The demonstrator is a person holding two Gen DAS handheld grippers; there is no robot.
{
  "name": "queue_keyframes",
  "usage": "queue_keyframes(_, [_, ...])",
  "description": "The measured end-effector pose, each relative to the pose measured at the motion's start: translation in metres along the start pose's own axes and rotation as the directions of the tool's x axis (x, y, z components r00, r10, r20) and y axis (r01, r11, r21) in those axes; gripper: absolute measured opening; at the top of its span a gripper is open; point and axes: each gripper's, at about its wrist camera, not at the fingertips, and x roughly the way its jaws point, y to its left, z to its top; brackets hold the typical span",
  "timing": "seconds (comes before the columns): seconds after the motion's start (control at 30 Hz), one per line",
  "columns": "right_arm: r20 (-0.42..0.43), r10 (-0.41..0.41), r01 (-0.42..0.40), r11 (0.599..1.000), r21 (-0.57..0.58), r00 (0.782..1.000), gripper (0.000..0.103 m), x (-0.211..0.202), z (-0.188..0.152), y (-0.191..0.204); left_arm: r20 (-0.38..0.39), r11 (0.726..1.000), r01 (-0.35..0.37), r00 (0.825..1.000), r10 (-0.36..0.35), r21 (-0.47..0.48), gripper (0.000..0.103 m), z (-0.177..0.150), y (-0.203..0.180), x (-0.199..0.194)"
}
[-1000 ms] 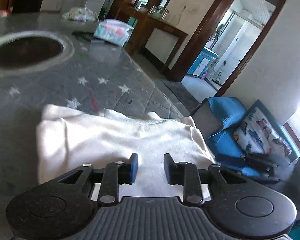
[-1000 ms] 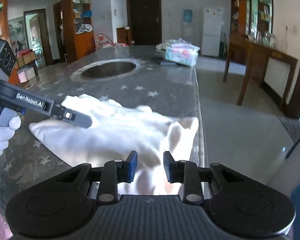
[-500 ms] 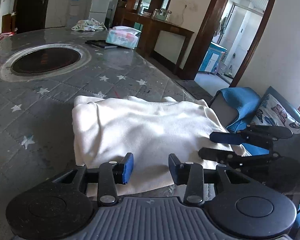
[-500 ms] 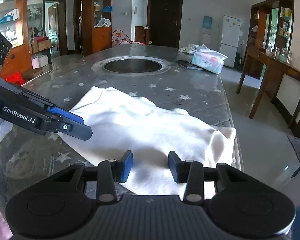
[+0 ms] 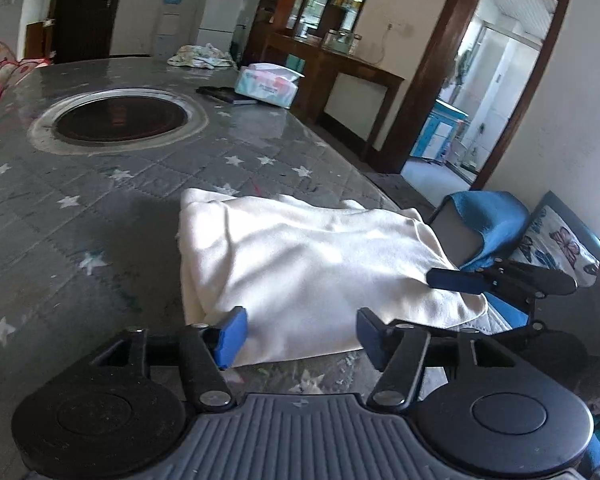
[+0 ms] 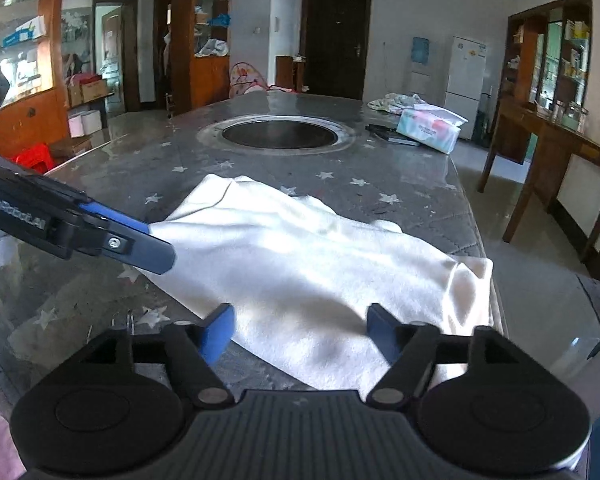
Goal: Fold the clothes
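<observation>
A folded white garment (image 5: 312,268) is seen on the star-patterned desk (image 5: 100,208), both tongs (image 5: 298,332) (image 6: 300,330) opening, nothing gripped.

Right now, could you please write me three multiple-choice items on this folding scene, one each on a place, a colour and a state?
1. Where does the tissue box stand?
A. on the far part of the table, beyond the round recess
B. on the white garment
C. on the floor

2. What colour are the gripper pads?
A. red
B. blue
C. green

3. How does the white garment lie?
A. hanging from a gripper
B. rolled into a ball
C. folded flat on the table, one end at its edge

Answers:
1 A: the box sits past the round recess, beside a dark flat thing.
2 B: both views show blue pads on black fingers.
3 C: the cloth rests on the table; the left gripper and the right gripper are opening, with nothing pinched between the pads.
</observation>
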Motion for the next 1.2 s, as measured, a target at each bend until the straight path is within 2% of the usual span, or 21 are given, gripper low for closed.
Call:
queue_keyframes(0.1, [0.012,-0.002,0.002,1.0,0.017,1.0,0.086,-0.004,0.0,0.001,0.009,1.0,-0.01,1.0,0.01,0.006,0.075,-0.003,-0.001,-0.006])
queue_keyframes(0.17, [0.022,-0.011,0.011,0.999,0.035,1.0,0.091,-0.008,0.0,0.001,0.019,0.999,-0.029,0.999,0.029,0.018,0.084,-0.004,-0.003,-0.01])
queue_keyframes(0.27, [0.038,-0.031,0.028,0.998,0.064,0.999,0.098,-0.015,0.0,0.0,0.032,0.998,-0.059,0.998,0.058,0.022,0.092,-0.006,-0.004,-0.014])
queue_keyframes(0.4, [0.058,-0.053,0.048,0.995,0.092,0.997,0.103,-0.022,0.0,-0.002,0.039,0.997,-0.076,0.996,0.075,0.012,0.098,-0.008,-0.002,-0.018])
queue_keyframes(0.53, [0.076,-0.071,0.062,0.992,0.114,0.995,0.103,-0.027,0.0,-0.002,0.053,0.997,-0.08,0.995,0.079,0.018,0.103,-0.011,-0.003,-0.023])
queue_keyframes(0.73, [0.116,-0.076,0.06,0.99,0.13,0.99,0.103,-0.036,-0.001,0.003,0.088,0.996,-0.092,0.992,0.089,0.024,0.103,-0.014,-0.007,-0.031])
queue_keyframes(0.87, [0.165,-0.02,-0.011,0.983,0.185,0.986,0.103,-0.044,-0.004,0.002,0.084,0.994,-0.106,0.991,0.105,0.006,0.103,-0.015,-0.008,-0.034])
queue_keyframes(0.97, [0.153,0.0,-0.032,0.978,0.204,0.988,0.103,-0.045,-0.005,0.002,0.071,0.994,-0.112,0.991,0.112,0.0,0.103,-0.016,-0.008,-0.035])
queue_keyframes(1.2, [0.088,-0.023,0.002,0.974,0.225,0.996,0.103,-0.043,-0.007,0.005,0.022,0.986,-0.163,0.987,0.162,0.024,0.103,-0.021,-0.016,-0.036])
